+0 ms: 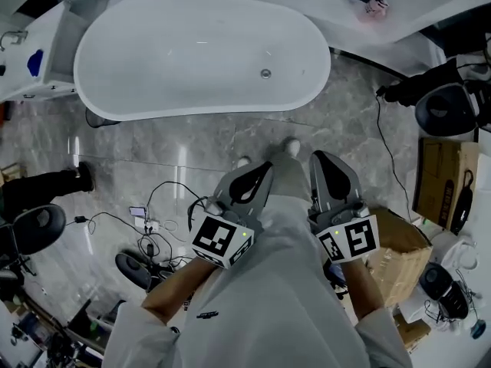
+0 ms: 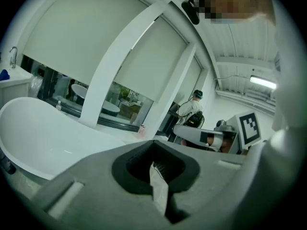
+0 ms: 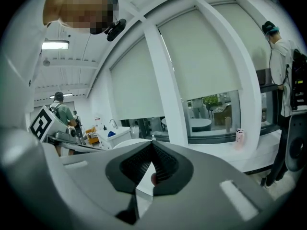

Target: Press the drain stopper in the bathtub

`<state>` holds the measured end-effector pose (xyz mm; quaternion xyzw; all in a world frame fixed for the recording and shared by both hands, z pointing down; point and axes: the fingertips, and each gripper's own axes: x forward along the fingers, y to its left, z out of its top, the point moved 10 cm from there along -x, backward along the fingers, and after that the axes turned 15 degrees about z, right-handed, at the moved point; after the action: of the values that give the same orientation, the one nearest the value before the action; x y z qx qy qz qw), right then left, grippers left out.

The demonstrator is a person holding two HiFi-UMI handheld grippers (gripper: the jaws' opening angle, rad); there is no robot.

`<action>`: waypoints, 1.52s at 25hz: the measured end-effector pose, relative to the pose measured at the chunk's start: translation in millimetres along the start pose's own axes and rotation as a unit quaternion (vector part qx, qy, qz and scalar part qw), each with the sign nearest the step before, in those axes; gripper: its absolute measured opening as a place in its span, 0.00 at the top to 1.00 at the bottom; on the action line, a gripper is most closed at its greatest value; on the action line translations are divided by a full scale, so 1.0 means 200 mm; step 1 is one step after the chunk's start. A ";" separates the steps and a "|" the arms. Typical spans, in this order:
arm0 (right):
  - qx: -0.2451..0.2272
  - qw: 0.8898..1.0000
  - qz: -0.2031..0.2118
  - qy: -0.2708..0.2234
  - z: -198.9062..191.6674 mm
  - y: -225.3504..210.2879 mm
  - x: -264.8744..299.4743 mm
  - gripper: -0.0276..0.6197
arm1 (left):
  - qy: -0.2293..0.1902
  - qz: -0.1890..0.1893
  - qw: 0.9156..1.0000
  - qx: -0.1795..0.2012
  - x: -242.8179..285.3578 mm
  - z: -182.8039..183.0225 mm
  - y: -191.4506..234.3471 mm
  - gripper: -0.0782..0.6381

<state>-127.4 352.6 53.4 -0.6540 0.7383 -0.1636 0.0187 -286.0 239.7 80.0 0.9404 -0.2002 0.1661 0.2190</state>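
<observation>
Torso in white [image 1: 268,297] filled the lower centre. Across the upper frame lay the bathtub [image 1: 153,44]. Left gripper [image 1: 265,167] and right gripper [image 1: 322,156] hung at lower centre, jaws pressed together on nothing. Well apart, right of centre on the tub floor, sat the drain stopper [image 1: 265,73]. A long reach over the rim risked a tip skidding off it.

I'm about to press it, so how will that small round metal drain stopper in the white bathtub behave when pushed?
The small round metal drain stopper looks rigid and set into the floor of the white oval bathtub, so it probably won't tip or roll. Its metal top may be slippery; an off-centre push could skid onto the smooth tub.
</observation>
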 end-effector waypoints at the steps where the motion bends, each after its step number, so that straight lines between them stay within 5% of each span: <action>1: -0.002 1.000 0.004 0.001 0.02 -0.05 0.03 0.95 | 0.000 0.004 1.000 -0.002 0.05 0.02 0.02 0.88; 13: 0.000 0.996 0.090 0.014 0.34 -0.98 0.44 0.95 | -0.002 0.090 0.996 -0.022 0.92 0.43 0.02 0.88; 23: -0.030 0.969 0.229 0.088 0.40 -1.60 0.91 0.95 | -0.005 0.196 0.979 -0.050 1.50 0.62 0.02 0.88; 29: -0.045 0.950 0.271 0.146 0.21 -1.74 1.19 0.95 | -0.011 0.247 0.962 -0.111 1.68 0.49 0.20 0.88; 38: -0.045 0.932 0.272 0.234 -0.31 -1.94 1.52 0.95 | 0.001 0.315 0.923 -0.220 1.92 0.02 0.57 0.88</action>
<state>185.8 36.1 272.2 -0.3717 0.8778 -0.2674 -0.1406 -4.4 26.8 270.0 0.7569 -0.5172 0.1796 0.3569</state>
